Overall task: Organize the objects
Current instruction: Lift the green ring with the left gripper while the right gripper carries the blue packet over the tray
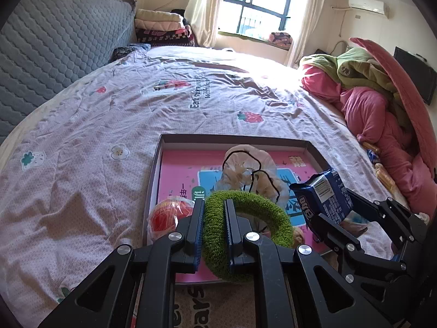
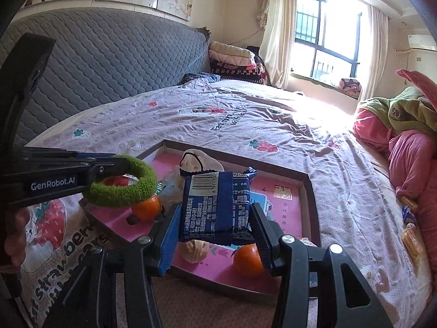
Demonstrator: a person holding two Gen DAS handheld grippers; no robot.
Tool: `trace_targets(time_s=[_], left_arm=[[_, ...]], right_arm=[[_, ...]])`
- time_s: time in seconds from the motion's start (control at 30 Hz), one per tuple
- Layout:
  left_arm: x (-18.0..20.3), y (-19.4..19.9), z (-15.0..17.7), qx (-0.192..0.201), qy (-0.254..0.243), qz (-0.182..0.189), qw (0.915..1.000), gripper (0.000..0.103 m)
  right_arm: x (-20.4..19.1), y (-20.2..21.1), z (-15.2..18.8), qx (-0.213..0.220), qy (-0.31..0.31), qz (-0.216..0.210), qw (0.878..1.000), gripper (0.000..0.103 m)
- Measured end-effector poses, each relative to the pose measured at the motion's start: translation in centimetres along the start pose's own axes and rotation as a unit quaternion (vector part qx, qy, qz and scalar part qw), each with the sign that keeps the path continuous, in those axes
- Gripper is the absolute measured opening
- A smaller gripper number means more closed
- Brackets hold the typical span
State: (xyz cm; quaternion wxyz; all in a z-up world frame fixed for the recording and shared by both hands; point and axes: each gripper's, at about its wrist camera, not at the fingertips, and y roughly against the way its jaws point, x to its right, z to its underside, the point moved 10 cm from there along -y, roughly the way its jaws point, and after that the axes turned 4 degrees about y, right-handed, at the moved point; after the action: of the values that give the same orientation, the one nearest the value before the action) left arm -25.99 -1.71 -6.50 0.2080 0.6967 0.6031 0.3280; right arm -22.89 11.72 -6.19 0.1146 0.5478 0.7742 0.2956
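My left gripper is shut on a fuzzy green ring, held above the near left part of a shallow box lid with a pink inside. The ring also shows in the right wrist view. My right gripper is shut on a blue Oreo packet, held above the lid's near edge; the packet shows in the left wrist view too. In the lid lie two oranges, a walnut, a beige scrunchie in clear wrap and a red wrapped item.
The lid rests on a bed with a pale printed sheet. A grey quilted headboard runs along the left. Pink and green bedding is heaped at the right, with small snack packets beside it. Folded blankets lie at the far end.
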Motion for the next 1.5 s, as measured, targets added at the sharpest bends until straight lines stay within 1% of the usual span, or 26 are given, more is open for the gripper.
trace_targets(time_s=[0.13, 0.27, 0.47, 0.57, 0.8, 1.17, 1.3, 1.37, 1.5], left_arm=[[-0.5, -1.1, 0.7, -0.007, 0.008, -0.001, 0.9999, 0.014], [-0.4, -1.6, 0.8, -0.001, 0.008, 0.002, 1.0000, 0.014], [-0.1, -2.1, 1.1, 0.007, -0.011, -0.012, 0.9999, 0.014], [0.1, -2.2, 1.3, 0.009, -0.015, -0.014, 0.9997, 0.016], [0.1, -2.8, 1.8, 0.004, -0.021, -0.020, 0.9996, 0.017], [0.3, -2.1, 1.7, 0.011, -0.023, -0.020, 0.9995, 0.023], [0.3, -1.7, 1.5, 0.012, -0.021, -0.020, 0.9995, 0.027], [0.3, -1.5, 1.5, 0.014, -0.022, -0.022, 0.9994, 0.028], [0.4, -1.0, 1.5, 0.015, -0.022, -0.024, 0.9994, 0.034]], right_arm=[[0.2, -1.8, 1.1, -0.023, -0.006, 0.001, 1.000, 0.050], [0.4, -2.6, 1.9, -0.033, -0.013, 0.002, 0.999, 0.050], [0.5, -2.8, 2.0, -0.031, -0.013, 0.002, 0.999, 0.050], [0.3, -2.7, 2.0, -0.029, -0.008, 0.002, 1.000, 0.051], [0.4, -2.7, 2.0, -0.030, -0.013, 0.001, 0.999, 0.051], [0.1, -2.1, 1.7, -0.025, -0.001, 0.008, 1.000, 0.052], [-0.1, -1.8, 1.6, -0.021, 0.002, 0.008, 1.000, 0.056], [-0.2, -1.7, 1.6, -0.023, 0.003, 0.006, 1.000, 0.056], [-0.3, -1.5, 1.7, -0.023, 0.005, 0.007, 1.000, 0.056]])
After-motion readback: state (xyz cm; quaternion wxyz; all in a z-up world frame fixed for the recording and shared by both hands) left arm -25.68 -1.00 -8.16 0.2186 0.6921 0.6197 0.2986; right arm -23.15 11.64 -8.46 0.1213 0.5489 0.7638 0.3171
